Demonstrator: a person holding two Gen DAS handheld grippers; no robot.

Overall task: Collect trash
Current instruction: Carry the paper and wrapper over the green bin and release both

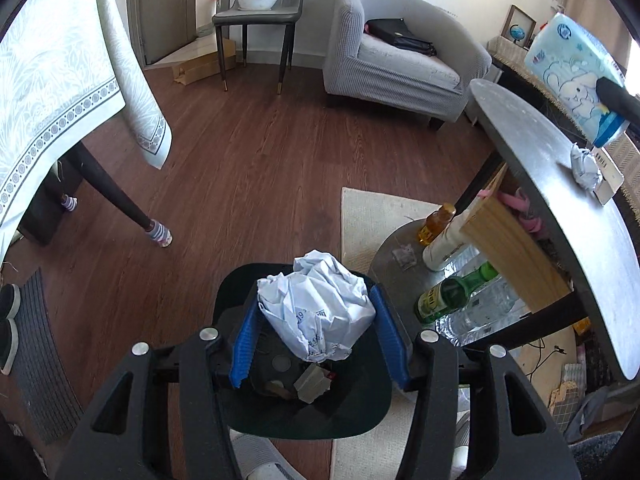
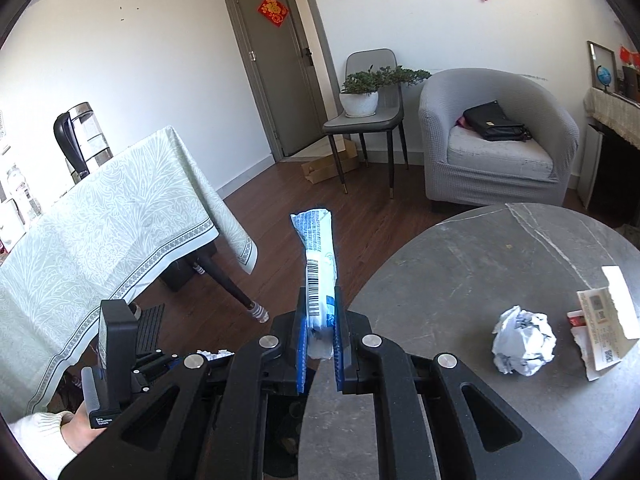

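My left gripper point(image 1: 318, 322) is shut on a large crumpled white paper ball point(image 1: 316, 304) and holds it over the open black trash bin point(image 1: 360, 412), which holds small scraps. My right gripper point(image 2: 320, 320) is shut on a blue and white tissue pack point(image 2: 318, 264), held above the edge of the round grey table point(image 2: 460, 280). The pack also shows in the left wrist view point(image 1: 576, 80). A smaller crumpled paper ball point(image 2: 524, 340) and a torn white carton point(image 2: 604, 324) lie on that table; the ball also shows in the left wrist view point(image 1: 585, 166).
Bottles point(image 1: 448, 296) lie on the lower shelf under the round table. A table with a pale green cloth point(image 2: 100, 240) stands at left. A grey armchair point(image 2: 500, 140) with a black bag and a chair with a potted plant point(image 2: 372, 88) stand at the far wall.
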